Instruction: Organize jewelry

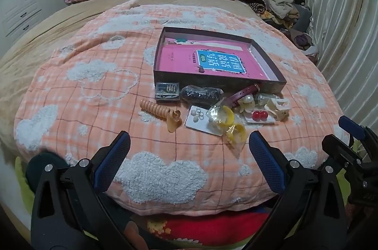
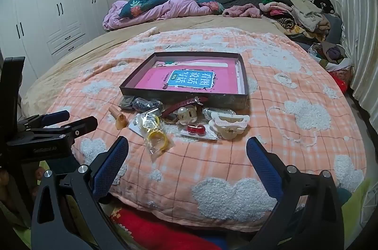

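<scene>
On the bed lies a peach checked quilt with white fluffy clouds (image 1: 151,169), and on it stands a shallow dark cardboard box (image 1: 219,82) with a pink booklet with a blue label (image 1: 212,60) flat inside it. The jewelry is not in the box; it lies in a loose heap on the quilt just in front of the near wall of the box.

In this heap, from the left side, there is a small clear plastic case (image 1: 167,90), a clear bag of dark beads (image 1: 200,94), an orange spiral hair tie (image 1: 156,109) touching an amber hair clip (image 1: 173,120), a white card with small pearl earrings (image 1: 200,120), yellow rings in a crinkled clear bag (image 1: 226,124), a dark red watch strap (image 1: 238,95) which leans against the box wall, a pair of red round earrings on a card (image 1: 258,116) and a cream hair claw clip (image 2: 229,124).

The left claw (image 1: 189,155) is released, its blue pads wide apart, with nothing between them. It hovers near the edge of the quilt, apart from the heap. The right claw (image 2: 187,155) is released also and empty, and it is near the same edge of the quilt.
</scene>
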`<state>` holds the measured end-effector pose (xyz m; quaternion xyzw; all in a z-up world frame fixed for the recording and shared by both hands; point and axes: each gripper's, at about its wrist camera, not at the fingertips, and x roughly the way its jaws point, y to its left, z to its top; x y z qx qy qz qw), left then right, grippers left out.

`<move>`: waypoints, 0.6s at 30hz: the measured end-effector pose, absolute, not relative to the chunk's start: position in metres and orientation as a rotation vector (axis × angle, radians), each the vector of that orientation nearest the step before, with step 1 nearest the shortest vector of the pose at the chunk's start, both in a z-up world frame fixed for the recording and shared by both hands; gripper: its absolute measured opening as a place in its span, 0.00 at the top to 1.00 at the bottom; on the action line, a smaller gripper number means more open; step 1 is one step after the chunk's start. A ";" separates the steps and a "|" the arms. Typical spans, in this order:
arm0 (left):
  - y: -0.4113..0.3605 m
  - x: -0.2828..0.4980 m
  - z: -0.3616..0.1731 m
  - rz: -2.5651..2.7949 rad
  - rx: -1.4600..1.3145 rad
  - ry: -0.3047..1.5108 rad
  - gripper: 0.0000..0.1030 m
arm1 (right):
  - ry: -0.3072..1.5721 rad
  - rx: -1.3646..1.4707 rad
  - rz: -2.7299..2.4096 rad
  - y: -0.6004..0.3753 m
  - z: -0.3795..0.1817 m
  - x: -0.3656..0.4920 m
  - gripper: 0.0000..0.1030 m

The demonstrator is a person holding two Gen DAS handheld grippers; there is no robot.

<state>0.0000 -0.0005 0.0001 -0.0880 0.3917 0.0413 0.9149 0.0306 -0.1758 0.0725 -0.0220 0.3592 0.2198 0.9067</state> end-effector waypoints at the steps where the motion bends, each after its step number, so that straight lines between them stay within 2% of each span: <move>1: -0.001 0.000 0.000 0.085 -0.182 0.806 0.09 | 0.740 -0.046 0.454 -0.176 0.073 0.031 0.04; 18: -0.001 0.000 0.003 0.087 -0.179 0.804 0.09 | 0.739 -0.050 0.458 -0.171 0.071 0.029 0.04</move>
